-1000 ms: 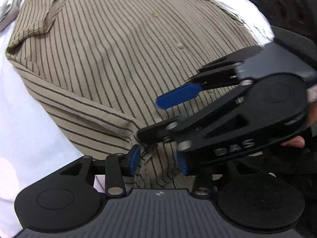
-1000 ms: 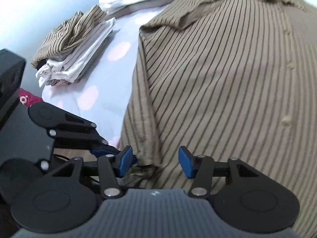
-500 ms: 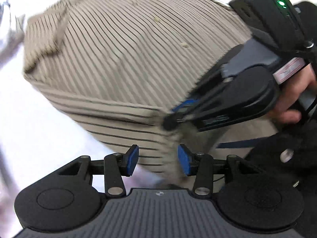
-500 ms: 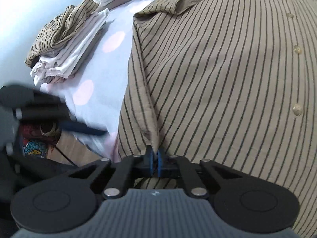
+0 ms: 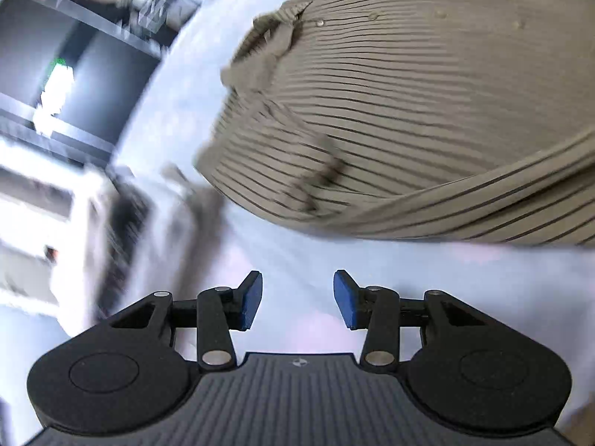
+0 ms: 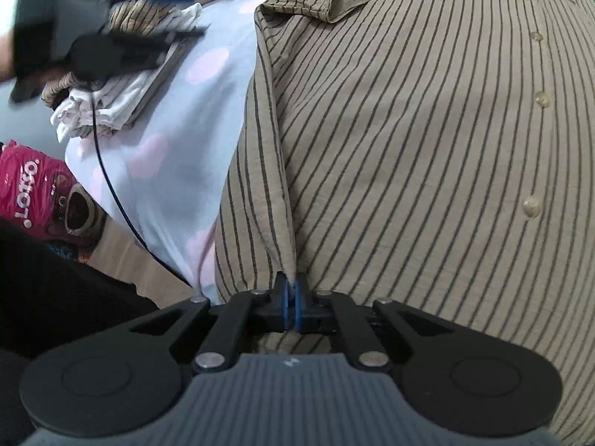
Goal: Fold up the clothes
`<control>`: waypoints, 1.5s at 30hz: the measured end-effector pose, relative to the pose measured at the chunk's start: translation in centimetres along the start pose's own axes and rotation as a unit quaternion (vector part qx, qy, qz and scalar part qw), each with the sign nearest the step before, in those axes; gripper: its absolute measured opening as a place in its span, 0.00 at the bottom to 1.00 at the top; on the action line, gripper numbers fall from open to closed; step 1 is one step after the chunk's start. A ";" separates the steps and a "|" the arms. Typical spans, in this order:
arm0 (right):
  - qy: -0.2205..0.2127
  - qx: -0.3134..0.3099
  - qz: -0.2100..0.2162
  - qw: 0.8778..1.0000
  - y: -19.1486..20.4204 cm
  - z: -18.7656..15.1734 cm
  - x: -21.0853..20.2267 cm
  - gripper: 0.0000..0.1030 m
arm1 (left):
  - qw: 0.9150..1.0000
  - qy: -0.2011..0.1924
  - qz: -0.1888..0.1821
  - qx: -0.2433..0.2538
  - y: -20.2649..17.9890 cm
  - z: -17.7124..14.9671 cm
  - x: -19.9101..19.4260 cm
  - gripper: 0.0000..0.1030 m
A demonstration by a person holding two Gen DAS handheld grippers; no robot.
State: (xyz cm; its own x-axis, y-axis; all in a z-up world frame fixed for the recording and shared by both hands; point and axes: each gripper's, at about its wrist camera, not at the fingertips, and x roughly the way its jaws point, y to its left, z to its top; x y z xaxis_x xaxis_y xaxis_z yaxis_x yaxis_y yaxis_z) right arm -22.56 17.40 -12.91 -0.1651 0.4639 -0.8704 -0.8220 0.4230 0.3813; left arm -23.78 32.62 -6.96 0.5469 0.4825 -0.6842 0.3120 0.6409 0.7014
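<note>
Pale blue sheet with pink hearts (image 6: 163,130); tan button-front shirt with dark stripes (image 6: 409,130) fills frame right.
My right claw (image 6: 292,303) pinches its hem; left claw (image 5: 297,299) gapes empty. Limp, light cloth: I'd grip seams.

In the left wrist view we cannot make out the smeared shelving (image 5: 74,85) at far left. The striped shirt (image 6: 427,141) runs off the right edge in both views. The left gripper (image 6: 178,15) is a dark blur, so its jaws are unreadable there.
</note>
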 end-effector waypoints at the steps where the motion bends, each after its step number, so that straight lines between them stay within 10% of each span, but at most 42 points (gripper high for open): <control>1: 0.002 -0.002 -0.002 1.000 -0.1 0.0 0.0 0.04 | 0.999 -0.008 0.015 0.031 0.2 0.0 0.9 0.40; 6: 0.019 0.009 0.006 1.000 -1.0 0.0 0.6 0.04 | 0.980 -0.037 0.059 0.189 0.8 0.3 5.9 0.40; 15: 0.038 0.056 0.046 0.997 -3.3 0.2 1.7 0.04 | 0.942 -0.026 0.046 0.331 2.9 1.5 15.0 0.39; 29: 0.041 0.126 0.089 0.987 -6.0 -0.4 2.4 0.04 | 0.844 -0.077 0.082 0.525 1.8 0.3 23.2 0.37; 34: 0.025 0.112 0.103 0.988 -5.4 -0.7 1.5 0.04 | 0.843 -0.082 0.078 0.526 1.8 1.3 23.5 0.06; 45: 0.031 0.099 -0.023 0.994 -3.1 -1.5 -2.0 0.04 | 0.851 -0.081 0.102 0.508 3.1 6.4 19.9 0.02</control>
State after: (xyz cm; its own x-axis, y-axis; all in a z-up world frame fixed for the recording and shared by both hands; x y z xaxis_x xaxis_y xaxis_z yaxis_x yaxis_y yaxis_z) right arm -20.51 14.00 -12.79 -0.1681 0.3944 -0.9034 -0.7066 0.5908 0.3894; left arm -6.94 40.40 -17.16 0.7449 0.3802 -0.5482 0.6633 -0.3338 0.6698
